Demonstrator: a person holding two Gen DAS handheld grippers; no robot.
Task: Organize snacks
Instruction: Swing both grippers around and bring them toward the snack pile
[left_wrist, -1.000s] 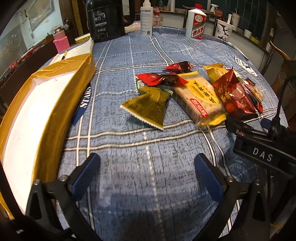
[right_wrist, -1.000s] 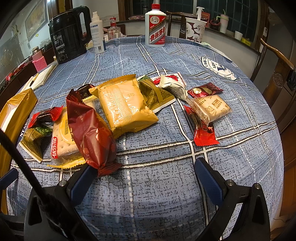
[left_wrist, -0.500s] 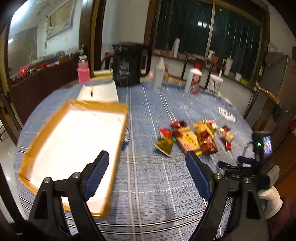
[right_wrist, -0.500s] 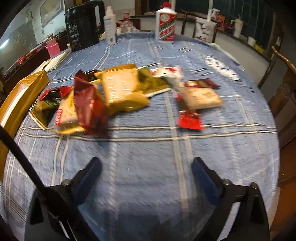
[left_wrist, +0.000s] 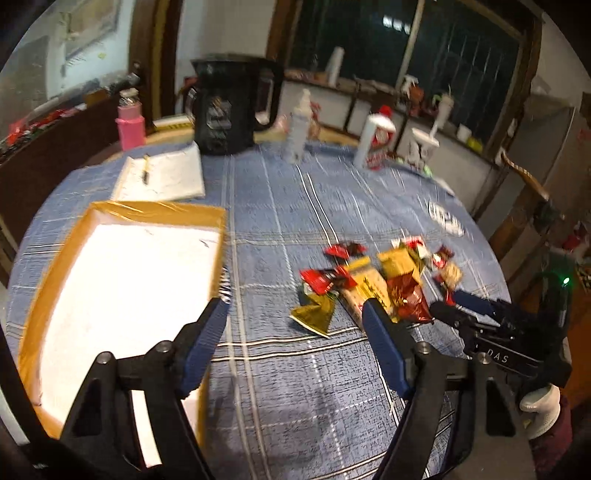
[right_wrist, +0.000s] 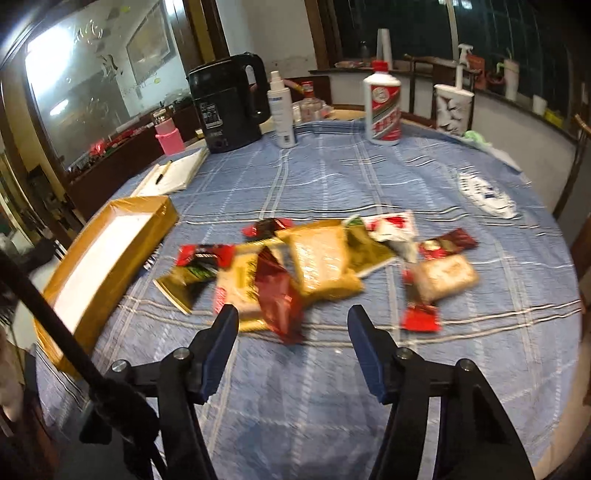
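tray (left_wrist: 48, 280): a shallow gold-edged box with a white floor, lying flat at the left side of the table; nothing shows inside it.
notebook (left_wrist: 162, 177): white, behind the tray, with a pen (left_wrist: 146, 171) lying on it.
left gripper (left_wrist: 295, 321): held above the cloth between the tray and the snacks, blue fingers spread wide with nothing between them.
tablecloth (right_wrist: 317, 177): blue with white check lines, covering the round table.
snack pile (right_wrist: 317, 262): a loose heap of packets near the middle of the cloth, to the right of the tray and apart from it; motion blur softens the labels.
gold triangle packet (right_wrist: 181, 284): at the left end of the pile, nearest the tray.
dark red packet (right_wrist: 280, 299): at the front of the pile, overlapping a yellow biscuit pack (right_wrist: 321, 262).
right gripper (right_wrist: 291, 332): above the cloth just in front of the pile, fingers parted and holding nothing; the dark red packet shows in the gap between the tips.
pale biscuit packet (right_wrist: 443, 277): at the right end of the pile, with a small red wrapper (right_wrist: 421, 317) in front of it.
far edge: a black kettle (right_wrist: 229, 103), a white spray bottle (right_wrist: 282, 107) and a white liquor bottle (right_wrist: 382, 103) stand in a row from left to right.
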